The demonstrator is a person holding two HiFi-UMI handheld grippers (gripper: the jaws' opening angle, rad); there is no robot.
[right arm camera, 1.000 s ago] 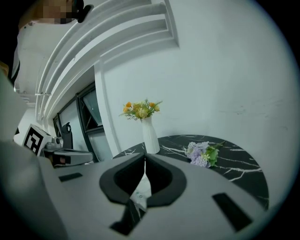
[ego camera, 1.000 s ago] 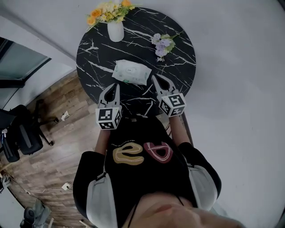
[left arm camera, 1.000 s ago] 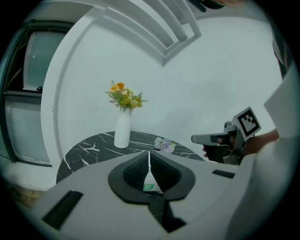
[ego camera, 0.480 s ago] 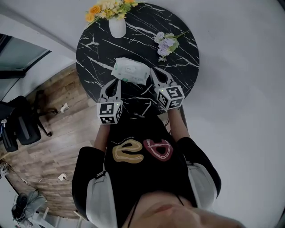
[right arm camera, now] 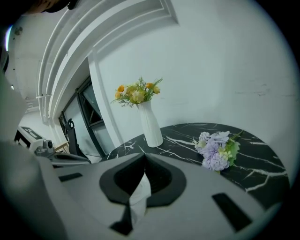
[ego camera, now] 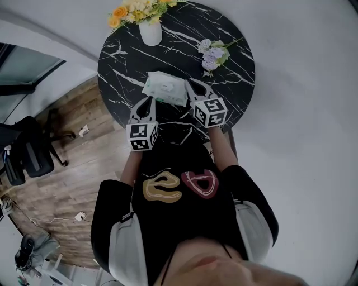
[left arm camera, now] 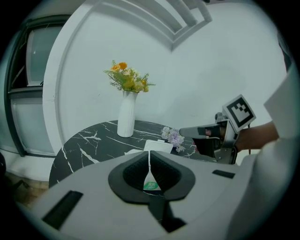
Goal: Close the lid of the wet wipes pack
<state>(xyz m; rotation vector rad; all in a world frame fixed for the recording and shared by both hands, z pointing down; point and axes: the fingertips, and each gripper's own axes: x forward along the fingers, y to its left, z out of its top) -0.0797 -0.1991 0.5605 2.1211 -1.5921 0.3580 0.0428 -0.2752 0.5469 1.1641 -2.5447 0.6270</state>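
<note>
Wet wipes pack (ego camera: pixel 164 88) lies flat mid-counter (ego camera: pixel 235 84), clear of rim. Left tongs (ego camera: pixel 149 102) and right tongs (ego camera: pixel 189 85) are both closed, empty, at pack's near edge and right end. Vase (ego camera: pixel 151 32) w/ flowers (ego camera: pixel 134 10) stands at far rim.

A soft, white, rectangular wet wipes pack (ego camera: pixel 164 88) with a faint green tint lies flat on the black, white-veined marble bench (ego camera: pixel 235 89), on the half of the round top nearest the person and a little left of centre. Its long sides run slantwise across the bench, the left end farther away than the right, and a pale rounded lid (ego camera: pixel 166 86) sits in the middle of its upper face. From low on the left, a white flap shows above the pack's top, but whether the lid is fully up cannot be told.
</note>
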